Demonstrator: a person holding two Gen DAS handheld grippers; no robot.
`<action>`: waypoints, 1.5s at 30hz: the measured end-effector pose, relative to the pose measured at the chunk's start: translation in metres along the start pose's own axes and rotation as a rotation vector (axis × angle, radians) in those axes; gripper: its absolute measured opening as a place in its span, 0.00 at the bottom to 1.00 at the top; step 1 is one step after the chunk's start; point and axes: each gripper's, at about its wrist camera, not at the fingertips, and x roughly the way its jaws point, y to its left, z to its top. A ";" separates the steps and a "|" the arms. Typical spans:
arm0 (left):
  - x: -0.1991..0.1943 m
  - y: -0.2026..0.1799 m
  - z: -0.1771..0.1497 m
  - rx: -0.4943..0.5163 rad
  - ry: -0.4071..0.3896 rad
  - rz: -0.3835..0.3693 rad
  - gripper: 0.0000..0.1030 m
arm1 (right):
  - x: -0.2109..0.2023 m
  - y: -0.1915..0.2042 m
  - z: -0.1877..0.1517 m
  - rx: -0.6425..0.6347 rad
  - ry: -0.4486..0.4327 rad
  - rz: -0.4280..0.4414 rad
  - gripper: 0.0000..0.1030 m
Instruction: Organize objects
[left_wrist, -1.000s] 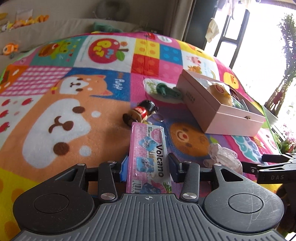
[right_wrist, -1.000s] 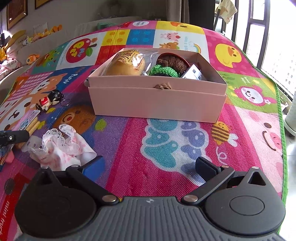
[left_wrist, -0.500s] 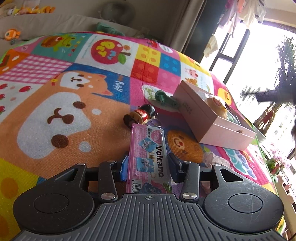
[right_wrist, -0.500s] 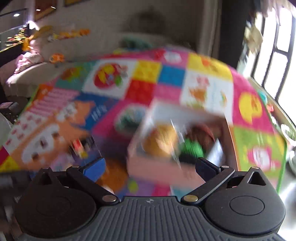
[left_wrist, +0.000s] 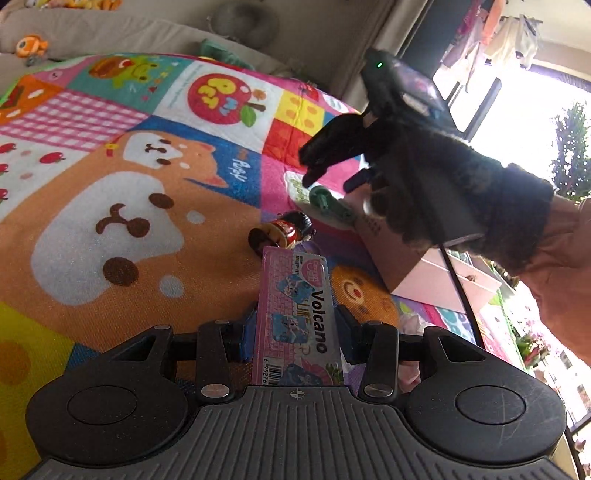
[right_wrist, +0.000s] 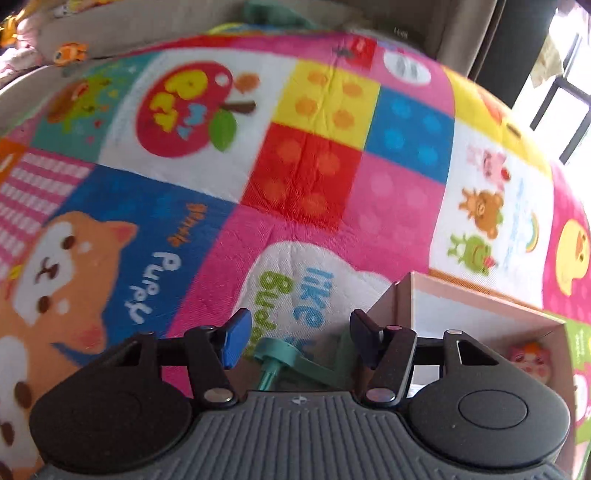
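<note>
My left gripper (left_wrist: 293, 332) is shut on a pink "Volcano" pack (left_wrist: 295, 314) and holds it over the play mat. A small red-and-black doll (left_wrist: 282, 234) lies just beyond the pack. A green plastic toy (left_wrist: 330, 206) lies further on, beside the pink box (left_wrist: 436, 284). My right gripper (right_wrist: 295, 339) is open, its fingers either side of the green toy (right_wrist: 295, 363), above it. In the left wrist view the right gripper (left_wrist: 332, 162) and a gloved hand hover over the toy. The box corner (right_wrist: 406, 295) is at the right.
The colourful play mat (left_wrist: 110, 184) covers the surface. White lace cloth (left_wrist: 410, 325) lies right of the left gripper. A sofa with soft toys (left_wrist: 31, 44) runs along the back. Windows and plants are at the right.
My right gripper has swung from in front of the pink box, up and over to its left end, and now hovers over the green toy. The left gripper still holds the pack.
</note>
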 end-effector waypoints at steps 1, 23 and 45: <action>0.000 0.000 0.000 -0.003 0.000 -0.002 0.46 | 0.002 0.003 -0.003 -0.010 0.020 0.012 0.44; 0.000 0.006 0.000 -0.026 0.000 -0.018 0.46 | -0.133 -0.003 -0.201 -0.346 -0.082 0.110 0.58; 0.001 0.004 0.001 -0.017 0.000 -0.011 0.46 | -0.133 -0.078 -0.234 0.020 -0.135 0.091 1.00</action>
